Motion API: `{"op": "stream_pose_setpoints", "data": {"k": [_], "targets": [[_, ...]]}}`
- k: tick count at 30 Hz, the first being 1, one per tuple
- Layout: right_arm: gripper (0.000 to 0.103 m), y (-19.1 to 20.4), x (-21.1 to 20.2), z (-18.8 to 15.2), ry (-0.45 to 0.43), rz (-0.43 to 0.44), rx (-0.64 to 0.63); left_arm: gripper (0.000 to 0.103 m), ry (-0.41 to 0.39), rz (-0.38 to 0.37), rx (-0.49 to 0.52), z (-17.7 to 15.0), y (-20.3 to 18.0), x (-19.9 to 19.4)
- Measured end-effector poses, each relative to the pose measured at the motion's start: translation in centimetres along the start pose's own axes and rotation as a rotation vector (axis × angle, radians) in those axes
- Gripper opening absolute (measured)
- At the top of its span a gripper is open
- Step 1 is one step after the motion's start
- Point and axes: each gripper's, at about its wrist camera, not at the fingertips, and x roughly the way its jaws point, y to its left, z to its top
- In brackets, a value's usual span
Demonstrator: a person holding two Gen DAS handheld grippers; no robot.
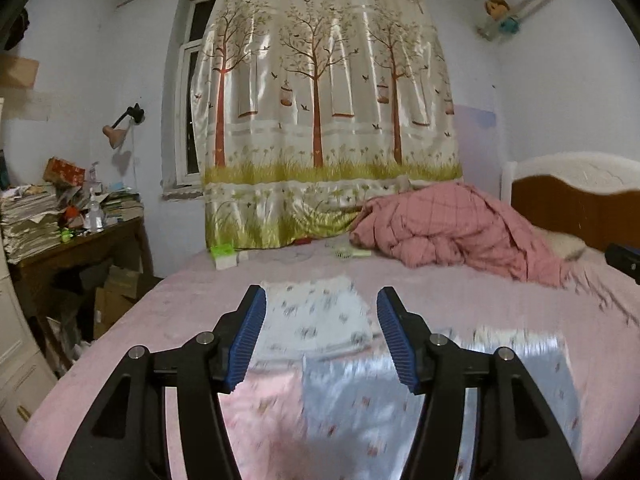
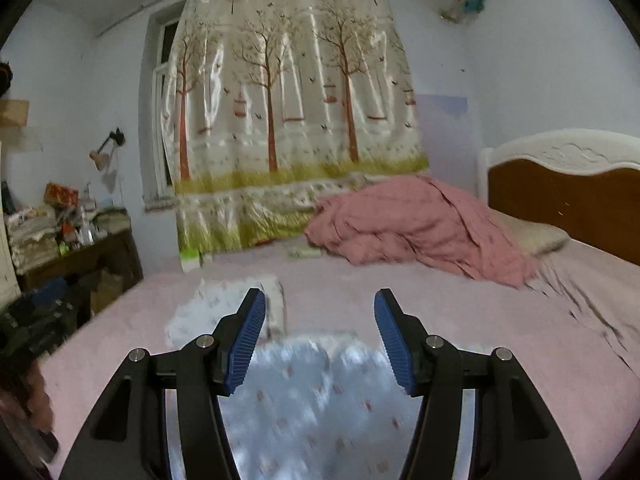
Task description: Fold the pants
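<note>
Both my grippers, left (image 1: 320, 332) and right (image 2: 320, 334), gape empty above pale printed pants (image 2: 312, 400) on the pink bed (image 2: 500, 340); I judge regrasping comes next.

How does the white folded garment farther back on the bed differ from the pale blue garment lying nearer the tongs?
The white folded garment is a compact piece with a grey print; the pale blue garment spreads wider and carries small reddish marks. The white one lies farther up the bed, the blue one nearest the cameras, passing under both tongs in view. Both lie flat on the pink sheet, untouched.
</note>
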Motion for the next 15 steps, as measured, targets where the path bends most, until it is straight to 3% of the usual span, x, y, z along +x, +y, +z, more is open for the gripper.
{"op": "stream_pose_setpoints", "data": {"k": [4,8,11,15], "targets": [[0.058,0.0,6.2,4.0,0.011,0.044,0.115,0.057,0.023,0.005,-0.056,2.0,0.3,5.4],[0.059,-0.2,15.9,5.8,0.075,0.065,0.175,0.057,0.109,0.027,-0.132,0.7,1.8,11.8],[0.058,-1.1,24.9,3.9,0.197,0.059,0.24,0.052,0.207,0.01,-0.216,-2.9,3.5,16.3],[0.054,-3.1,32.6,-2.0,0.331,0.042,0.281,0.043,0.362,-0.01,-0.23,-9.4,4.4,21.9]]}}
